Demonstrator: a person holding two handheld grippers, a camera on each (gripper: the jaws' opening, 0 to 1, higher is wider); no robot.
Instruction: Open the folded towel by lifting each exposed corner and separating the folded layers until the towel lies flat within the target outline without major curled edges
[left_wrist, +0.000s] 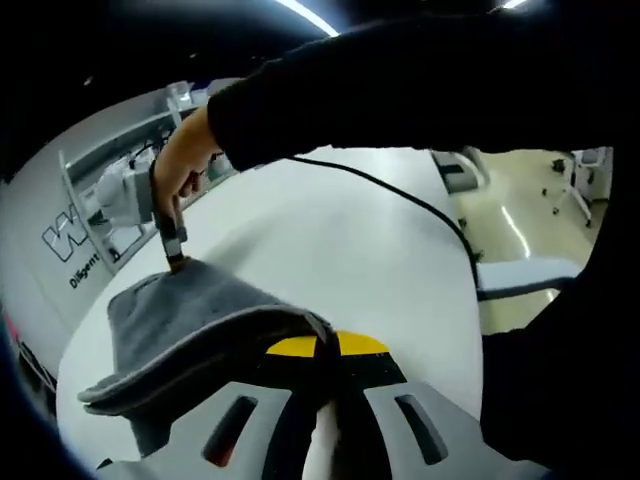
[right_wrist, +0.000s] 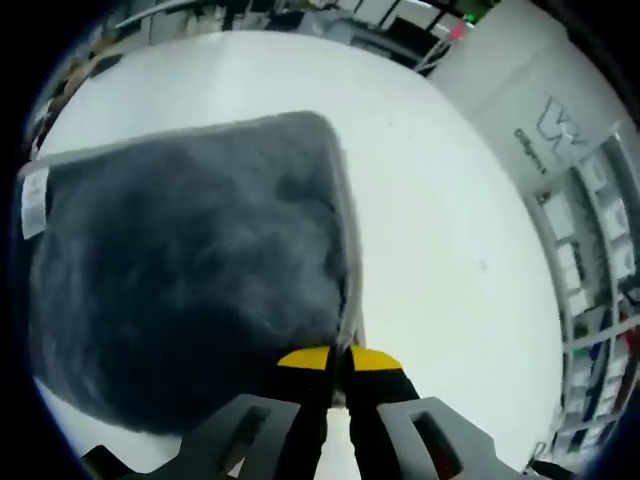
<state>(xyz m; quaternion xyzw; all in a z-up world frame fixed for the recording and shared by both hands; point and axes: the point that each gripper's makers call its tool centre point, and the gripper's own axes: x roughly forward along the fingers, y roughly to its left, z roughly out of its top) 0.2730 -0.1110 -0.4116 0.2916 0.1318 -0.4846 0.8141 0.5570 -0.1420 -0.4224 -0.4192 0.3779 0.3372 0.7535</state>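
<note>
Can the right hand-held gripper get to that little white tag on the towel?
Probably not right now. The right hand-held gripper is shut on the towel at one edge, and the white tag sits at the far edge. Nothing blocks the way, but it would have to let go first.

Partial "W" logo above "Diligent" on white wall panel (left_wrist: 70, 250), towel tag (right_wrist: 33, 203) unreadable

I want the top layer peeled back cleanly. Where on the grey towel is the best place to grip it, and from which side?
Grip the grey towel by its hemmed edge near a corner, coming in from the bare table beside it. The hem there is thin and exposed; both grippers already pinch such edges.
</note>
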